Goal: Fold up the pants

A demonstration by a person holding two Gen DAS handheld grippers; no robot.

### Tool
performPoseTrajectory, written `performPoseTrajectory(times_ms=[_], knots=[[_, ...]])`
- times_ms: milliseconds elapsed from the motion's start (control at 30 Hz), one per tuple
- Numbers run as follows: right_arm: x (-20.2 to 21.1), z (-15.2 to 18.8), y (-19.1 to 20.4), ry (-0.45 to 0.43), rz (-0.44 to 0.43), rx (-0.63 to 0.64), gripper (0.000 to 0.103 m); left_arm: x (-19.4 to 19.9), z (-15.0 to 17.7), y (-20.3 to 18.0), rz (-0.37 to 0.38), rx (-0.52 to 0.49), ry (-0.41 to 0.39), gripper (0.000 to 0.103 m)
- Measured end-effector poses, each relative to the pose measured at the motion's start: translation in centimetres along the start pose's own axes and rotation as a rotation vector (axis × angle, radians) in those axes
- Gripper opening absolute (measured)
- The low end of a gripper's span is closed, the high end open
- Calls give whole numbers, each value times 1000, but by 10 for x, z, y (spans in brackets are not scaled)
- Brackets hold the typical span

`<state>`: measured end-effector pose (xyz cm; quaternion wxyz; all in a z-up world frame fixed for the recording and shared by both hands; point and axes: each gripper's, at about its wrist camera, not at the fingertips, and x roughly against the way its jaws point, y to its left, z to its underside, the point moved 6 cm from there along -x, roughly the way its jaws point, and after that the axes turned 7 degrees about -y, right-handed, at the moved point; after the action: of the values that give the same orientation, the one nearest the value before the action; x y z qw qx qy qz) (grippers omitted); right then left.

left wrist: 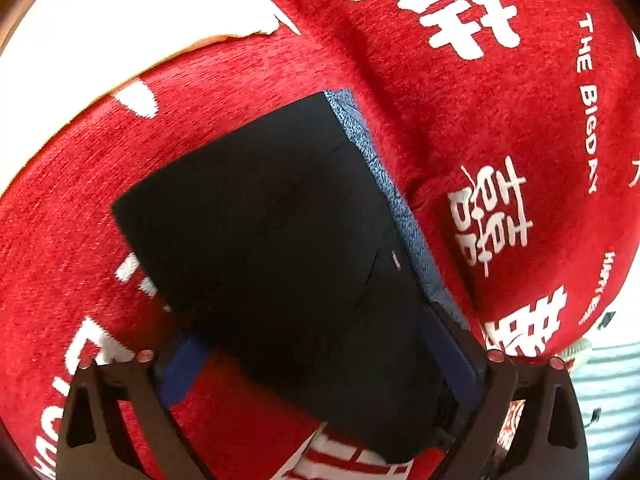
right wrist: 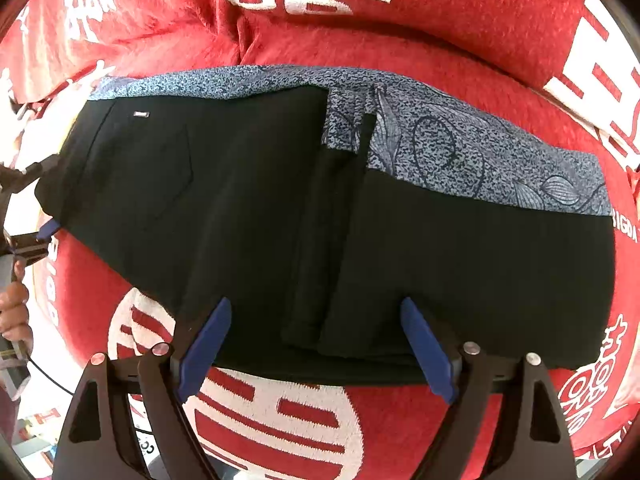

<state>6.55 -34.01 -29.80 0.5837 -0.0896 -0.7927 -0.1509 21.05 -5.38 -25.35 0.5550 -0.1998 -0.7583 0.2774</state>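
Note:
Black pants (right wrist: 248,200) lie folded on a red blanket, with one folded part (right wrist: 472,272) lapping over the rest on the right. My right gripper (right wrist: 314,304) points down at their near edge. Its blue pads (right wrist: 204,344) stand wide apart and open, pressing on nothing. In the left wrist view the same pants (left wrist: 272,220) run away from the camera. My left gripper (left wrist: 316,344) is open, its fingers straddling the near end of the pants. That gripper also shows at the pants' left end (right wrist: 50,200) in the right wrist view.
A blue patterned garment (right wrist: 460,148) lies under the pants and sticks out along their far side. The red blanket (right wrist: 400,40) with white characters covers the whole surface. A hand (right wrist: 14,312) holds the left gripper. Pale striped fabric (left wrist: 608,380) shows at the lower right.

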Motion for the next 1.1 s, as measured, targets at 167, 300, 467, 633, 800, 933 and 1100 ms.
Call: performPoseTrajectory(times_ms=[167, 300, 467, 633, 800, 933, 1100], knots=[[0, 0, 0, -5, -3, -1, 89, -5, -4, -7, -52, 20, -14, 99], [1, 1, 0, -2, -9, 6, 89, -4, -4, -11, -198, -55, -37, 56], [19, -6, 0, -10, -50, -1, 89, 2, 7, -43, -374, -405, -90, 35], [46, -46, 12, -27, -256, -81, 89, 1, 44, -96, -489, -851, -189, 35], [56, -120, 77, 20, -463, 25, 92, -2, 59, -106, -527, -983, -215, 35], [55, -155, 151, 131, -579, 157, 94, -4, 63, -107, -550, -1025, -225, 35], [35, -164, 227, 250, -543, 365, 94, -5, 66, -107, -566, -1056, -232, 35]])
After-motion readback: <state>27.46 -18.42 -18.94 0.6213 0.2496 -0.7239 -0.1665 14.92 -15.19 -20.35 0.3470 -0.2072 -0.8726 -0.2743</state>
